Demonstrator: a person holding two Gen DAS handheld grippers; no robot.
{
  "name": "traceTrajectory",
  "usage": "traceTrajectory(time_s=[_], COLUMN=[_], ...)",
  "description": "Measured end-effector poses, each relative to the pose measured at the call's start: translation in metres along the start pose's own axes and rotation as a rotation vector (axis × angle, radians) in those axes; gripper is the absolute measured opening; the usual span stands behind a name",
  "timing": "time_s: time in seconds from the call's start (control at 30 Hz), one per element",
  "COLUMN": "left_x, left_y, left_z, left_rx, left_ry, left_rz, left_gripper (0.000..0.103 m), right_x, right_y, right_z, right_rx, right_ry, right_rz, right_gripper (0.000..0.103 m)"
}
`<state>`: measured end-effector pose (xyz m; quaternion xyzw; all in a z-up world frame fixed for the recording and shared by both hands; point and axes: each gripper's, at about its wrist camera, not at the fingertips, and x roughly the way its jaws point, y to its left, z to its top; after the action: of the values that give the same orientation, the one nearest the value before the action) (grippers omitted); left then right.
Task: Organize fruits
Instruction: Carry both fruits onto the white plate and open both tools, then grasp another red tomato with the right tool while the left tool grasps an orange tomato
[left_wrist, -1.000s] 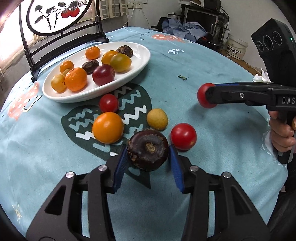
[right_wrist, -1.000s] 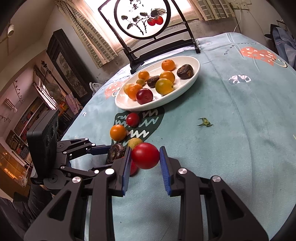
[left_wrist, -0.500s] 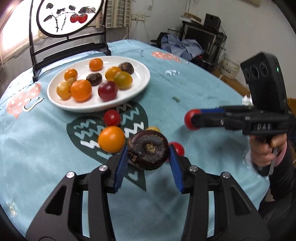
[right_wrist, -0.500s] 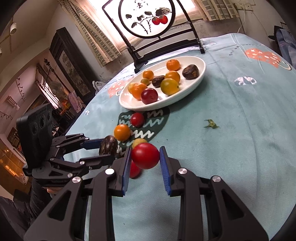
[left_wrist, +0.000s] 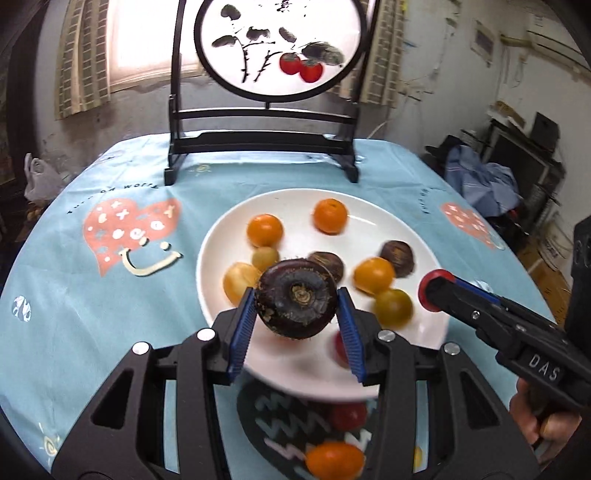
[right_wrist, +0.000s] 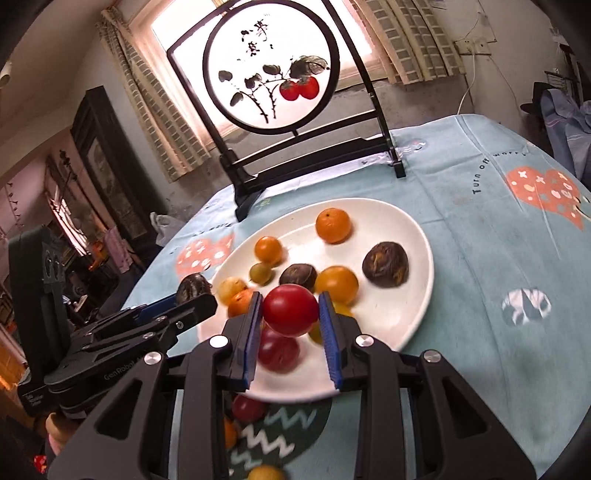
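Fruits on the white plate (left_wrist: 221, 236), left wrist view: seven clear, an eighth red one half hidden near its front edge. Left gripper (left_wrist: 296, 320) pinches a dark brown fruit (left_wrist: 296, 298) above the plate's near-left part; right gripper (left_wrist: 431, 291) pinches a red fruit (left_wrist: 428, 286) over the right rim. Two fruits lie on the blue tablecloth (left_wrist: 74, 302) before the plate.

Right wrist view: both grips confirmed, red fruit above the front rim. A painted round screen (right_wrist: 271, 66) stands at the table's far edge before a curtained window (right_wrist: 402, 40).
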<state>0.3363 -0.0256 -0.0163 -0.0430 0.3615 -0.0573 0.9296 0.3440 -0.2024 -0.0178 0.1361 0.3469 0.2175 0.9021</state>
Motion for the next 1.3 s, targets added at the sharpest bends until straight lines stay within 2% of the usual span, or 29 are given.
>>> traceTrajectory(time_s=[0.2,0.23,0.3,0.37,0.53,0.63,0.7,0.87,1.03,1.17,1.3], left_x=[0.025,0.027,0.023,0.009,-0.034,-0.055,-0.059,-0.061,-0.062,-0.064,-0.066], left_y=[0.011,0.014,0.018,0.019,0.019,0.017,0.019,0.03,0.027,0.032,0.036], left_z=[0.006,0.005,0.006,0.006,-0.004,-0.021,-0.033,-0.057,-0.067,-0.065,-0.066], left_rx=[0.0,-0.007,-0.022,-0.023,-0.012,0.023,0.027,-0.028,0.024,-0.011,-0.022], left_ry=[0.047,0.058,0.048,0.006,-0.044,-0.084,-0.063,0.034,0.03,0.05,0.054], left_rz=[0.071,0.076,0.089,0.108,0.084,0.115,0.119,0.036,0.146,0.097,0.099], left_gripper=[0.045,0.046,0.064,0.082,0.093,0.098,0.099,0.099,0.099,0.099,0.099], right_x=[0.026,0.026,0.022,0.01,-0.02,-0.033,-0.04,-0.058,-0.078,-0.087,-0.089], right_y=[-0.007,-0.009,-0.011,-0.008,0.004,0.01,0.015,0.022,0.033,0.038,0.039], right_z=[0.008,0.008,0.008,0.009,-0.003,-0.024,-0.041,-0.075,-0.105,-0.115,-0.117], right_rx=[-0.004,0.005,0.02,0.019,-0.011,-0.039,-0.079,-0.13,-0.225,-0.241,-0.245], right_ry=[0.031,0.037,0.054,0.035,0.02,0.047,0.077,0.147,0.188,0.194,0.199], right_rz=[-0.026,-0.027,-0.028,-0.023,0.009,0.025,0.004,0.023,0.011,0.015,-0.007], right_gripper=[0.031,0.037,0.046,0.046,0.049,0.052,0.052,0.052,0.053,0.053,0.053])
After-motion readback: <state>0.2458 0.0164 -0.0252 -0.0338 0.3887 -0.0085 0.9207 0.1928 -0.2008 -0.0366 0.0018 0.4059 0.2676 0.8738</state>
